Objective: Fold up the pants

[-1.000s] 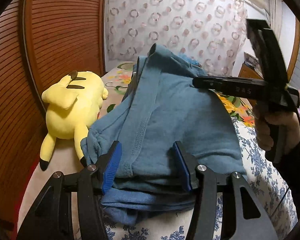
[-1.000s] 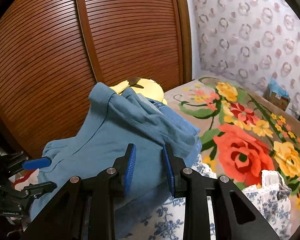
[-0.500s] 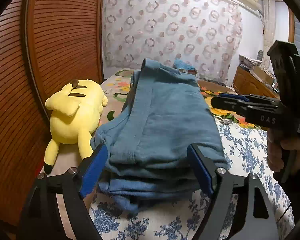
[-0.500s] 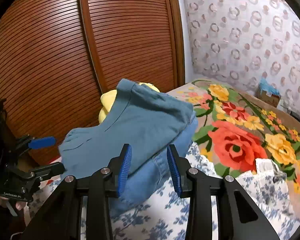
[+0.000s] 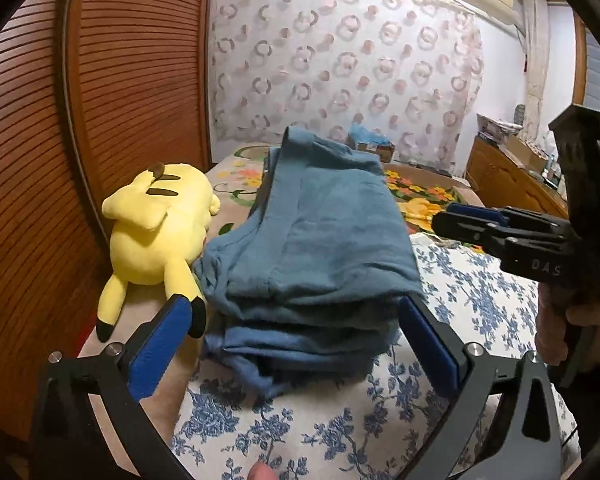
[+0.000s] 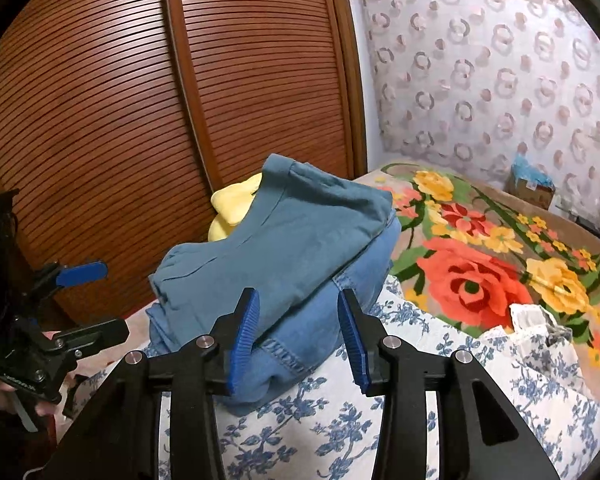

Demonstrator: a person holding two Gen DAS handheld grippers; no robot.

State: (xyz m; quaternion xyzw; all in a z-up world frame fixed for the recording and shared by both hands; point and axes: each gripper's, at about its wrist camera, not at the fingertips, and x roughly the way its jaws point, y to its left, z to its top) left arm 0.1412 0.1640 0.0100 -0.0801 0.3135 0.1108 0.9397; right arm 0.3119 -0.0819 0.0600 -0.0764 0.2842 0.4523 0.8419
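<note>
The folded pants [image 5: 312, 248] lie as a teal stack on the bed, and in the right wrist view the teal folds [image 6: 284, 248] rest on a blue denim layer [image 6: 332, 312]. My left gripper [image 5: 296, 344] is just in front of the stack's near end. Its jaws are very wide and still opening, and neither blue pad presses on the cloth. It also shows from the side as the left gripper [image 6: 100, 300]. My right gripper [image 6: 296, 336] is at the denim corner with its jaws opening and its pads off the fabric. From the left wrist the right gripper [image 5: 472, 216] is right of the stack.
A yellow plush toy [image 5: 160, 228] lies against the stack's left side, beside slatted wooden wardrobe doors [image 5: 100, 100]. A blue-and-white floral sheet [image 5: 340, 420] covers the near bed and a rose blanket [image 6: 472, 276] the far part. A white lace cloth [image 6: 540, 324], a cardboard box [image 6: 532, 190] and a wooden dresser [image 5: 508, 184] are to the right.
My left jaws spread wide and let go of the stack's near end, then drew back. The right gripper pulled away from the pile and its jaws widened a little. The pants settled flat.
</note>
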